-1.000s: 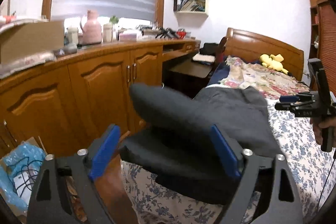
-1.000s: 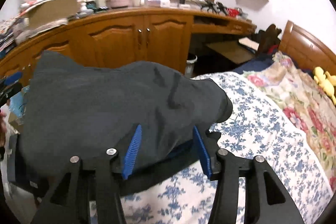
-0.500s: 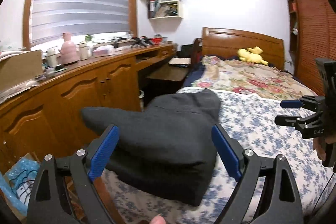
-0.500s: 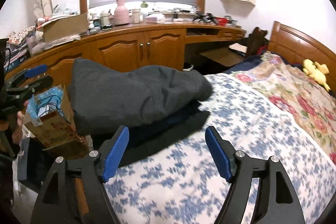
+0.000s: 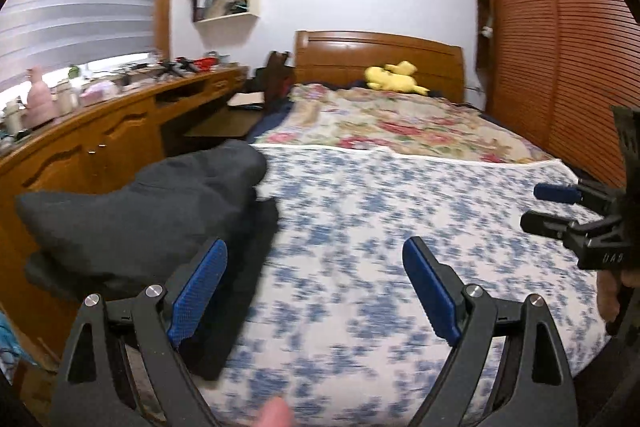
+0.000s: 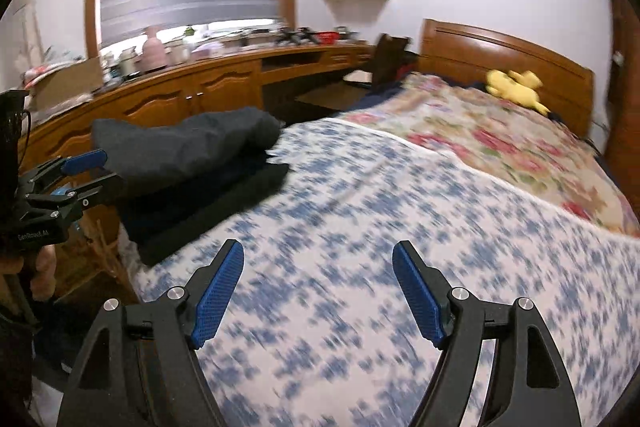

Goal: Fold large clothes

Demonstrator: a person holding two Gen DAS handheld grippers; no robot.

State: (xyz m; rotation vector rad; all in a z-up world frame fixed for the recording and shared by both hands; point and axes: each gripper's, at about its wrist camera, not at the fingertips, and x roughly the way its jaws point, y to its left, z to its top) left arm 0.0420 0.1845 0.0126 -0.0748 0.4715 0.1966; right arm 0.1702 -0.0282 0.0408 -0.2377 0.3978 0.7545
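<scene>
So the folded dark clothes (image 5: 148,203) sit stacked at the left edge of the bed (image 5: 360,227), hanging right over the bed's corner, wooden cabinets (image 5: 100,155) just beyond. Everything right of the stack is bare blue-flowered sheet. Left gripper (image 5: 316,291) is spread wide, holding nothing, its left pad low in frame in front of the stack, though I can't tell if it touches. Right gripper (image 6: 320,295) is spread wide too, empty, hovering over the sheet. Floral blanket (image 6: 500,147) and a yellow plush (image 6: 514,85) sit upper right by the headboard (image 6: 500,47).
</scene>
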